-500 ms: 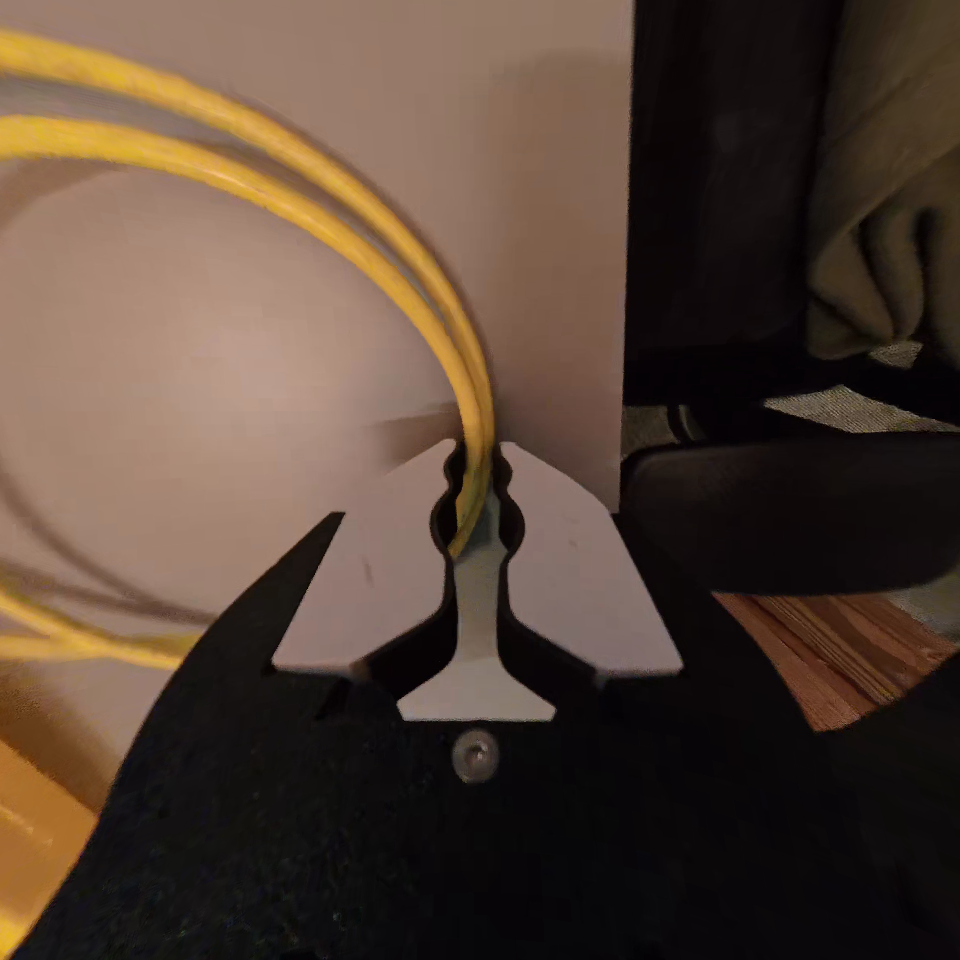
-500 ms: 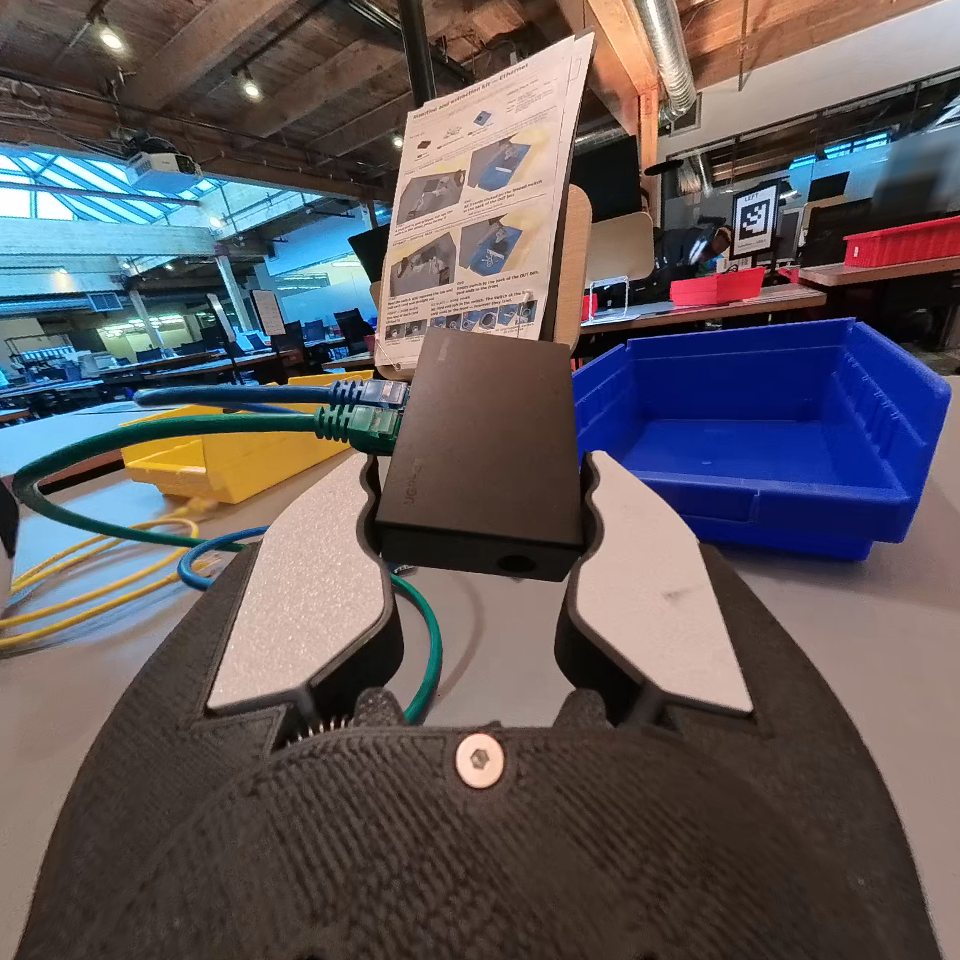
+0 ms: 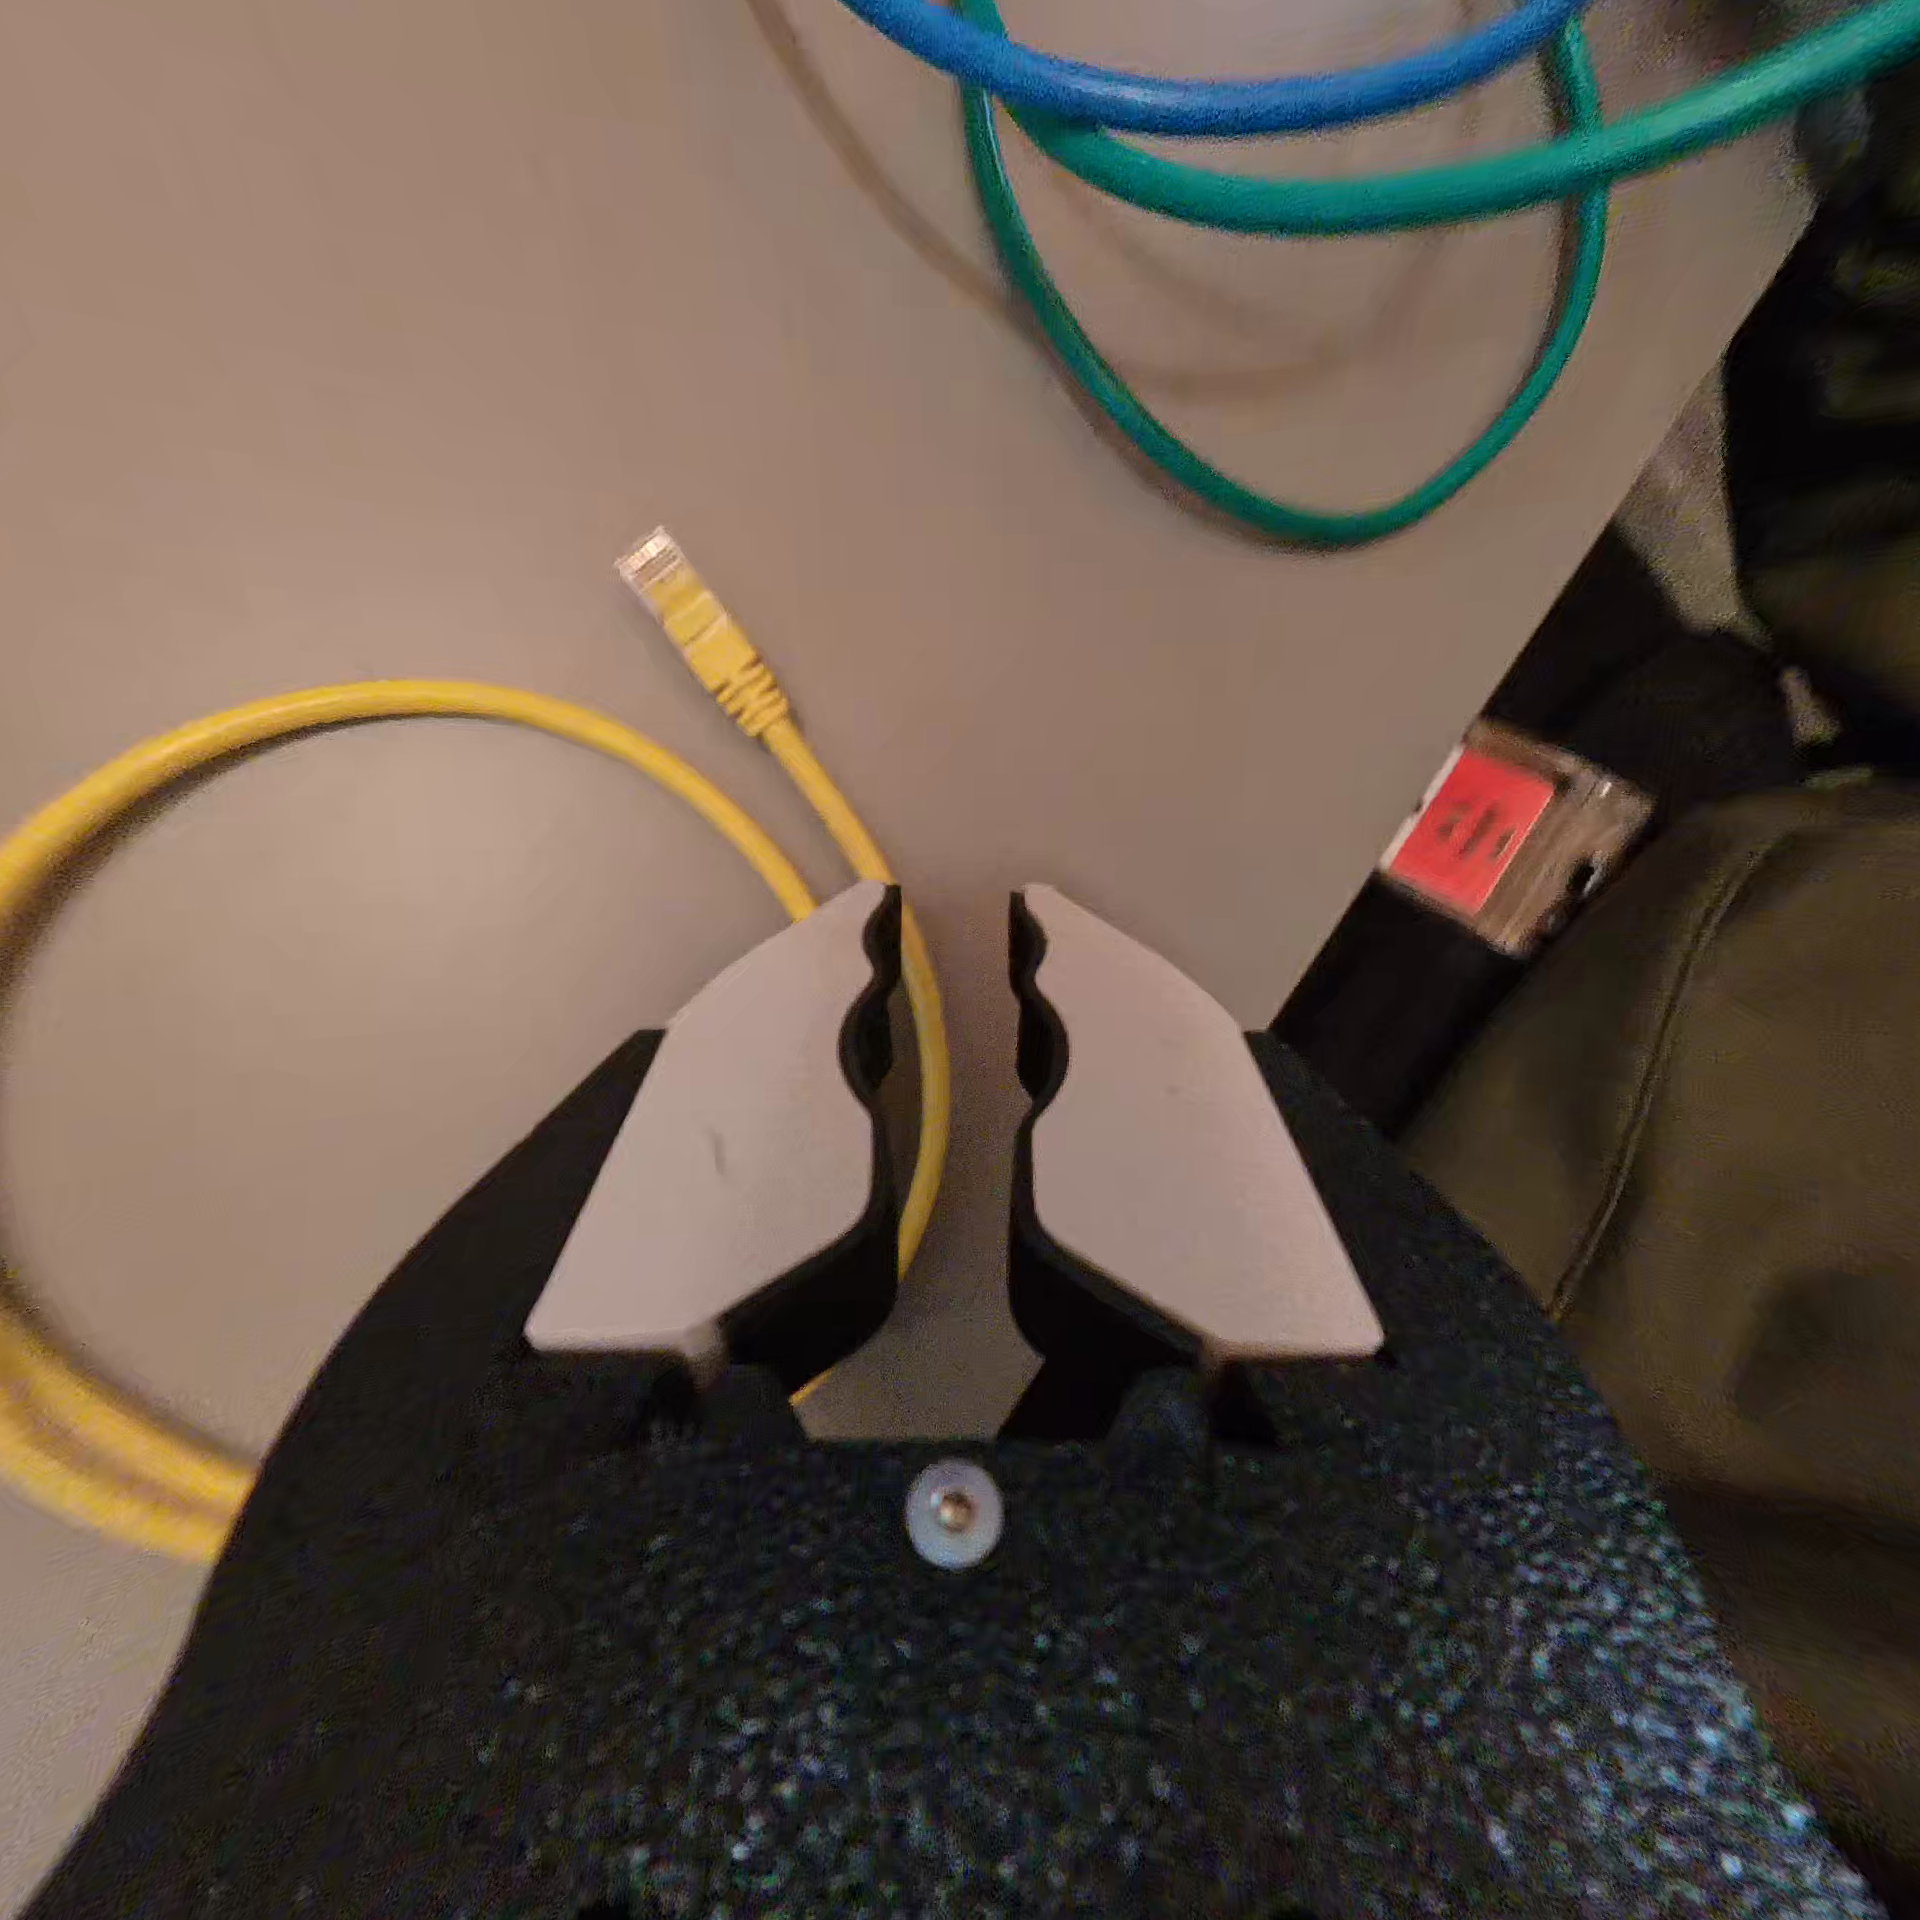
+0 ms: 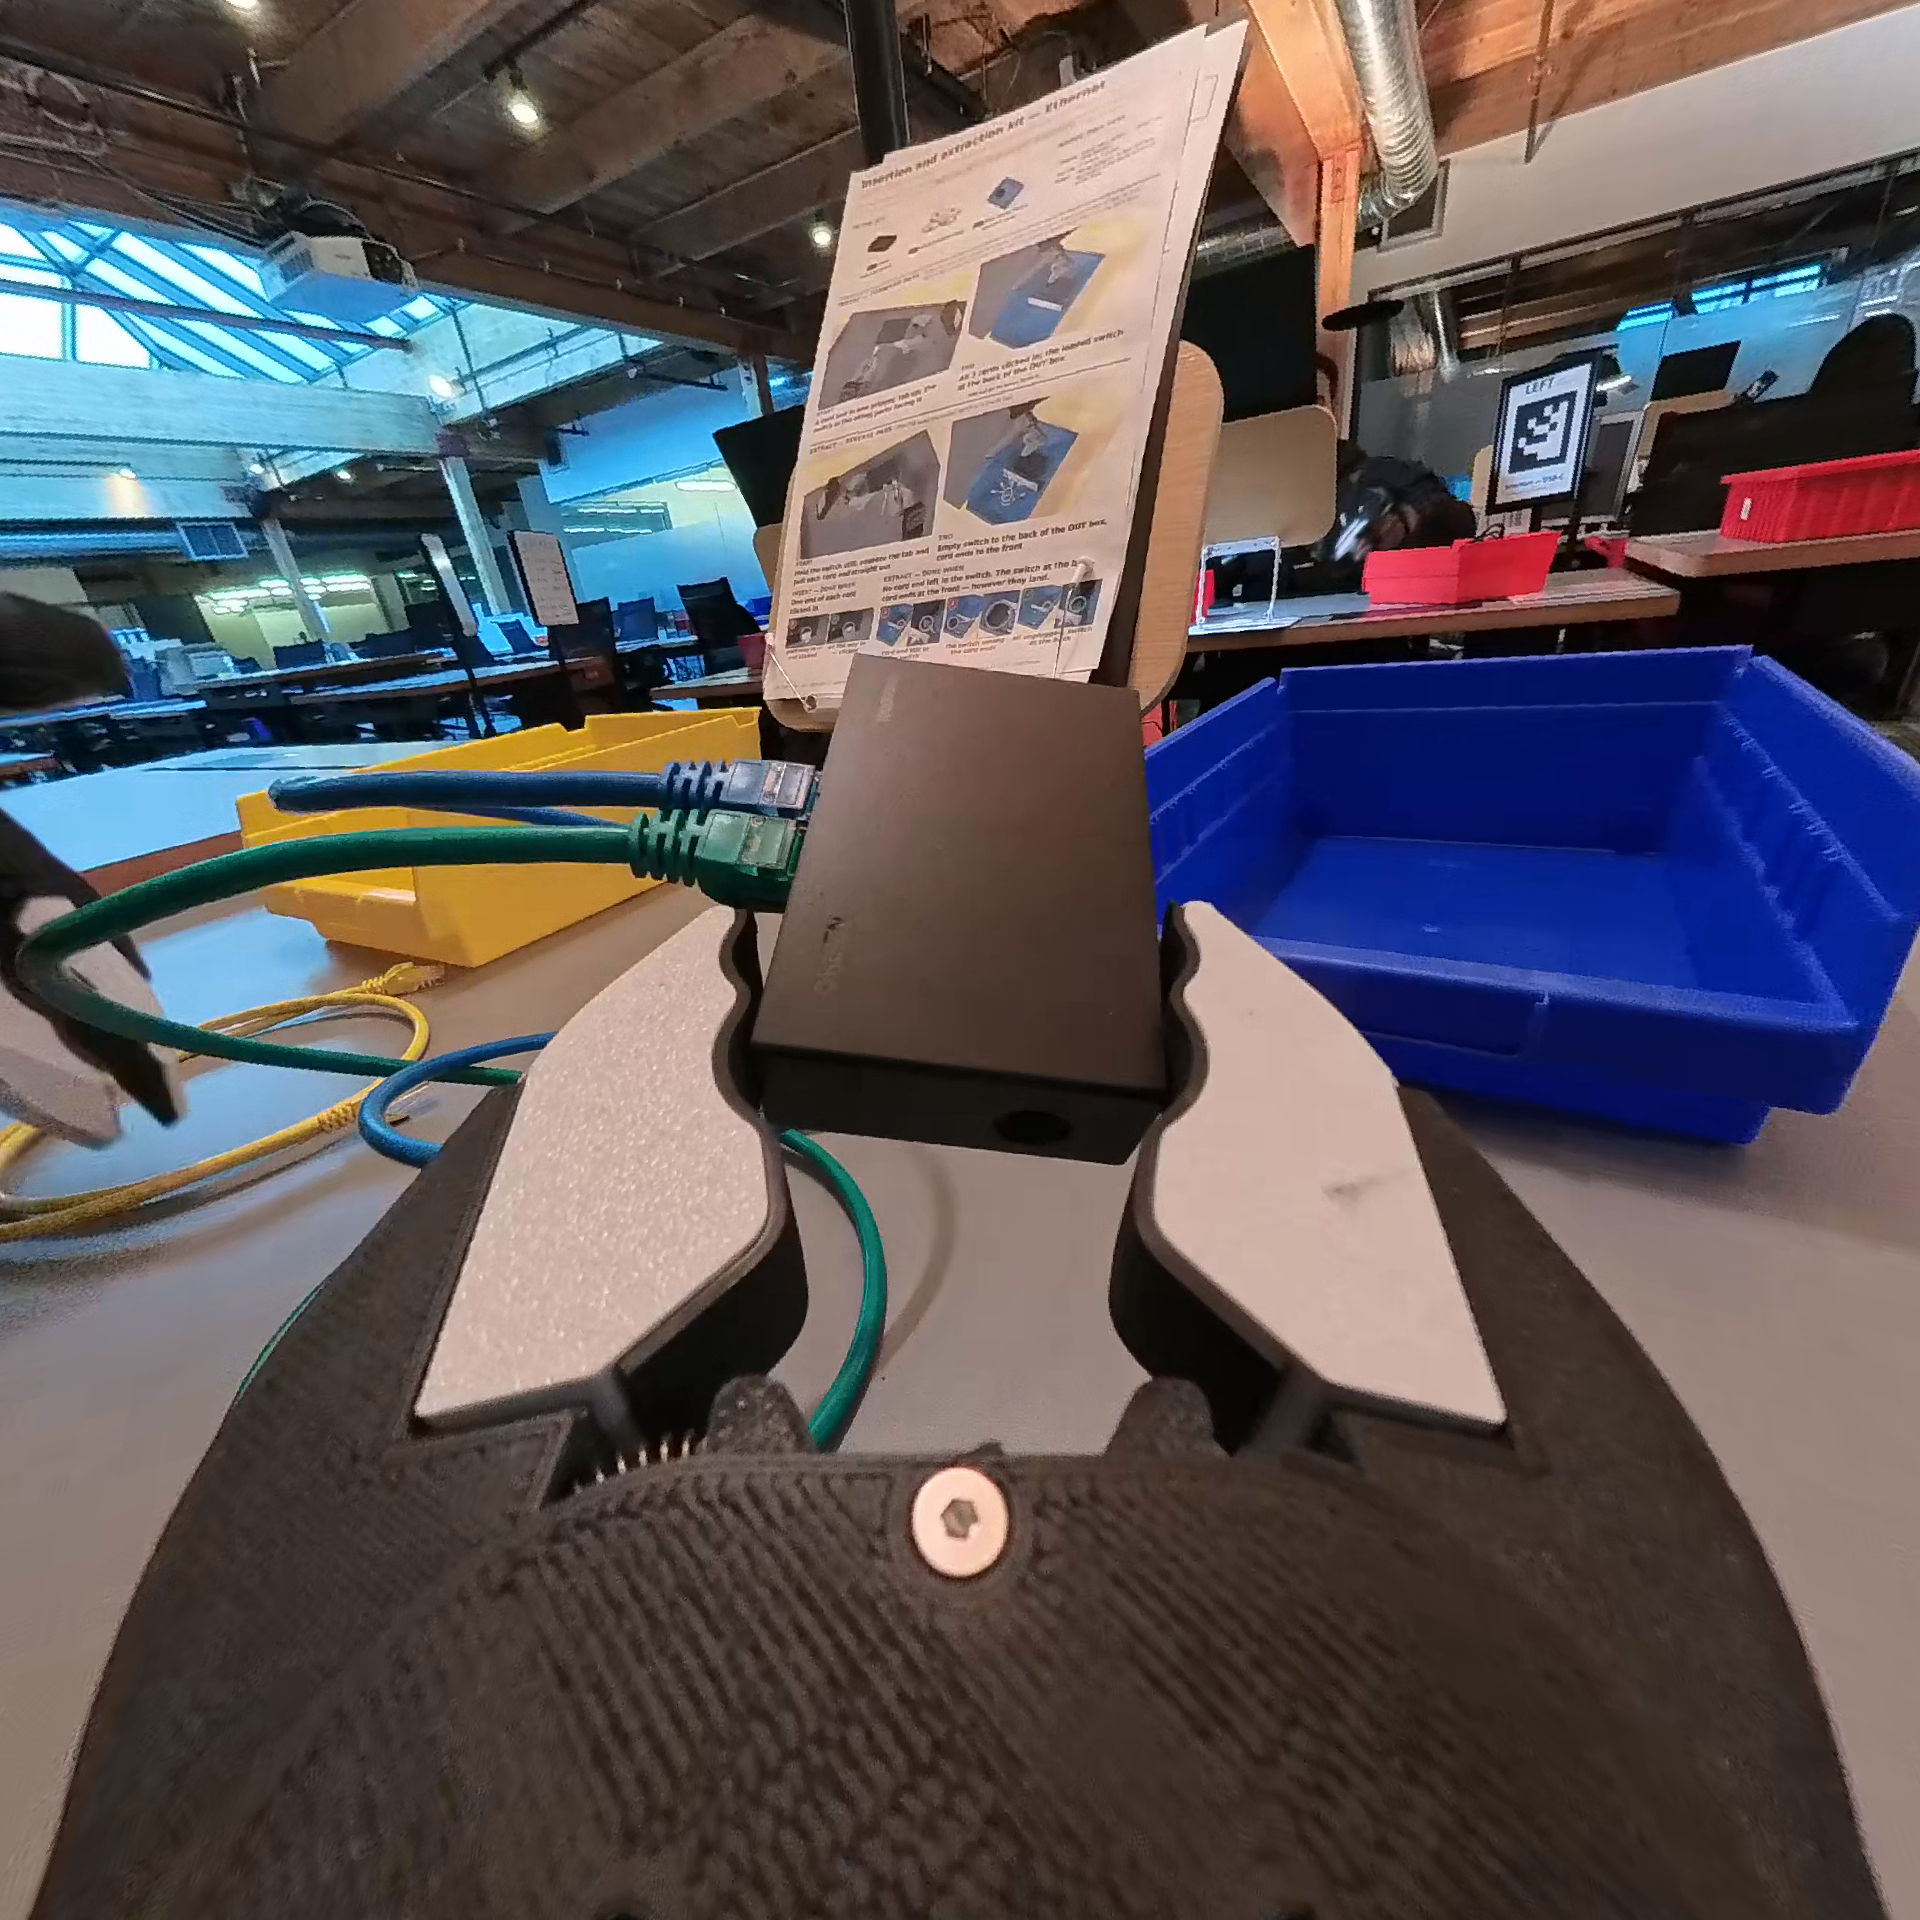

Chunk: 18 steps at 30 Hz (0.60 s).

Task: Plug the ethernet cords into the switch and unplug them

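yellow cord [image 3: 436,717]: lies loose on the grey table [image 3: 312,364], curling in a loop to the left of the left gripper [image 3: 954,904]; its free plug [image 3: 701,634] points up and away, unplugged, resting flat on the table; a stretch of the cord passes under the gap between the fingers, close to the left finger [image 3: 748,1122].
left gripper: jaws apart with a narrow gap, holding nothing, tilted down over the table near its edge.
right gripper [image 4: 956,925]: clamped on the near end of the black switch [image 4: 966,883], one finger on each long side, the switch lifted clear of the table and angled up and away.
blue cord [image 4: 468,795]: plugged into the left side of the switch, upper port; it runs off to the left.
green cord [image 4: 343,857]: plugged in just below the blue one; it sweeps left, then loops back under the switch and between the right gripper's fingers.
wrist view on the left: blue and green cords cross in the air at the top of the frame, above the table.
bins: a yellow bin [image 4: 499,894] behind the cords on the left, a blue bin [image 4: 1558,894] to the right of the switch, nothing visible inside it.
instruction sheet [image 4: 997,416]: stands upright on a wooden stand behind the switch.
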### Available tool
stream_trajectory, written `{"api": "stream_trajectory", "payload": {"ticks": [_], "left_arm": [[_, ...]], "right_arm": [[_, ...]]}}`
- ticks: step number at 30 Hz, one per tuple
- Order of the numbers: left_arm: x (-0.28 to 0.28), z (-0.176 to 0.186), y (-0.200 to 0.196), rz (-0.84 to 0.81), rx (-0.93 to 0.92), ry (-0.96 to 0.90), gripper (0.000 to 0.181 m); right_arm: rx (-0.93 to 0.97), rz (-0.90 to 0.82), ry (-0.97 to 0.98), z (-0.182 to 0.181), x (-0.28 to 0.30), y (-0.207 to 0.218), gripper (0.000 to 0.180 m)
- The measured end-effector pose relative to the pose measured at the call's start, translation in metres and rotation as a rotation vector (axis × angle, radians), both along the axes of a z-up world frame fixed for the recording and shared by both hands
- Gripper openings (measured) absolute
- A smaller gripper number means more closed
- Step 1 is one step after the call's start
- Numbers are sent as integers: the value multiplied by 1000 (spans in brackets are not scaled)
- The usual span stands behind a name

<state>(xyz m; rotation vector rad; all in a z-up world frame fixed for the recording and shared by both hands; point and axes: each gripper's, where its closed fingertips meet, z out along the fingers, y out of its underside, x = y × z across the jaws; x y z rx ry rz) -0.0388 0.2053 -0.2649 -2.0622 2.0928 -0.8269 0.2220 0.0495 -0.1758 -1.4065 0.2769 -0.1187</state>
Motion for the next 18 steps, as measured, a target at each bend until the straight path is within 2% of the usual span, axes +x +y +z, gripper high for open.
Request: {"api": "stream_trajectory", "payload": {"ticks": [5, 7, 18], "left_arm": [[17, -22, 11, 149, 31, 11, 22], [20, -27, 15, 173, 39, 21, 23], [38, -33, 23, 247, 63, -11, 8]], "right_arm": [[3, 7, -1, 0, -1, 0, 74], [1, 8, 2, 0, -1, 0, 74], [-6, 19, 1, -1, -2, 1, 74]]}}
